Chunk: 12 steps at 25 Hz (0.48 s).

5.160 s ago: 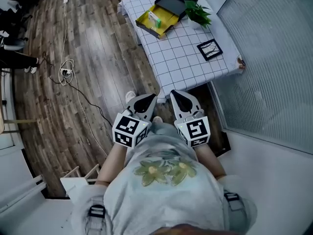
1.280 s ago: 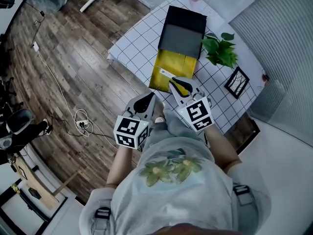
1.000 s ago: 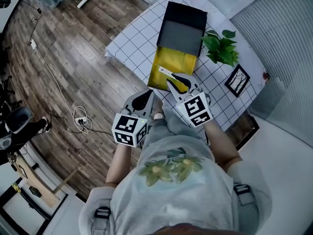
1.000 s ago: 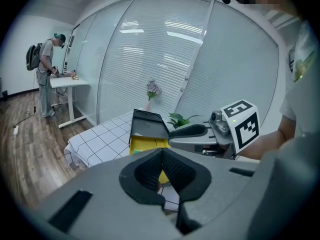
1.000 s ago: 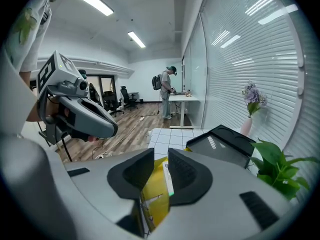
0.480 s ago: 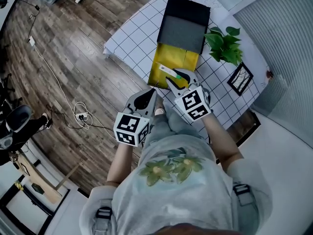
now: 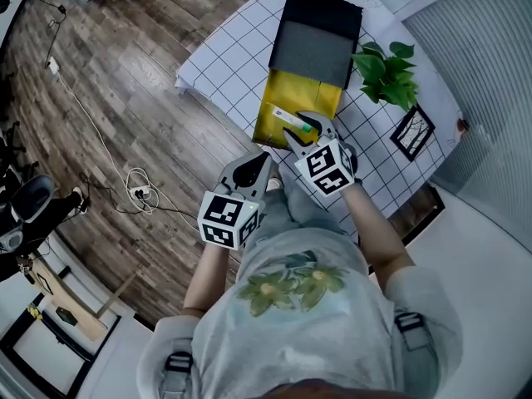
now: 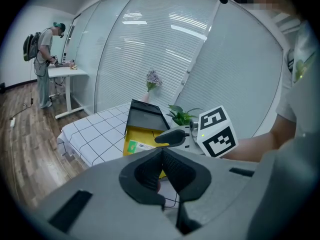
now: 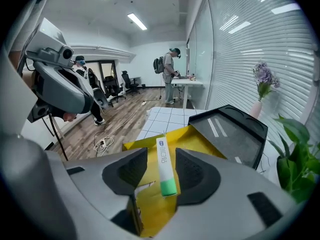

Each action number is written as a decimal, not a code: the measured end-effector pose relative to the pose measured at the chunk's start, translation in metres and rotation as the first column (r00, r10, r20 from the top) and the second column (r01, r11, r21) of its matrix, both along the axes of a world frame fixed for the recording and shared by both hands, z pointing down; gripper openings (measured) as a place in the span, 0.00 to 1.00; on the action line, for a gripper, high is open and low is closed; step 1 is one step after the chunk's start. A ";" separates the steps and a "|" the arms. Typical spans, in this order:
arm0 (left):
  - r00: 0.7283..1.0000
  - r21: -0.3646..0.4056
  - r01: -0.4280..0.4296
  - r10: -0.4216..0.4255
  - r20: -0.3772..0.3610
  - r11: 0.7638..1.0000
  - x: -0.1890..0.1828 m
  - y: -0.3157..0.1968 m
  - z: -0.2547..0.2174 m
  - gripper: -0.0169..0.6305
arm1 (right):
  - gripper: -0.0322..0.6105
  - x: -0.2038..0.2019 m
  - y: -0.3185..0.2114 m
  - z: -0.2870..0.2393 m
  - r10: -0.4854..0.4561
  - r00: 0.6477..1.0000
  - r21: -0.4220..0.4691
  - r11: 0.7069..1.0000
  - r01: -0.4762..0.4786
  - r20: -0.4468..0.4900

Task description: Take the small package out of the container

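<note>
Yellow container [image 7: 270,125] open above; black lid [image 7: 316,32] behind, plant [image 7: 386,69] at right.

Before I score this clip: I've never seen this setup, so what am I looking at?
No robot: a person holds a two-fingered gripper in each hand. One picture comes from a head camera looking down; the other two ride on the grippers. On the checked table stand a yellow box with its black lid open, a potted plant and a picture frame. The right gripper is over the box, its fingers opening, with the small white-and-green package between them, not gripped. The left gripper is shut and empty.
</note>
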<state>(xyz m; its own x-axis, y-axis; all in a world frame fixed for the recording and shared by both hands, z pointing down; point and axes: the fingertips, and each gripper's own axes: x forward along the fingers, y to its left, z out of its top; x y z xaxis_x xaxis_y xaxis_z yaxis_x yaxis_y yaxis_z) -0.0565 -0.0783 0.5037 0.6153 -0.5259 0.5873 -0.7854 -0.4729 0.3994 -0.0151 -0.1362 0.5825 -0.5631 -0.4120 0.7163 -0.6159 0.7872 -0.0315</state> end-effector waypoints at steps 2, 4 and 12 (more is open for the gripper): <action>1.000 -0.002 0.001 -0.001 0.002 1.000 0.000 0.000 0.002 0.04 | 0.32 0.000 0.000 0.007 -0.003 1.000 -0.011 1.000 0.003 -0.011; 1.000 -0.006 0.002 -0.002 0.001 1.000 0.000 0.000 0.003 0.04 | 0.32 0.001 0.000 0.013 -0.004 1.000 -0.022 1.000 0.003 -0.019; 1.000 -0.020 -0.002 0.002 -0.004 1.000 0.003 0.000 0.008 0.04 | 0.32 0.003 -0.002 0.032 -0.003 0.999 -0.057 0.998 0.000 -0.042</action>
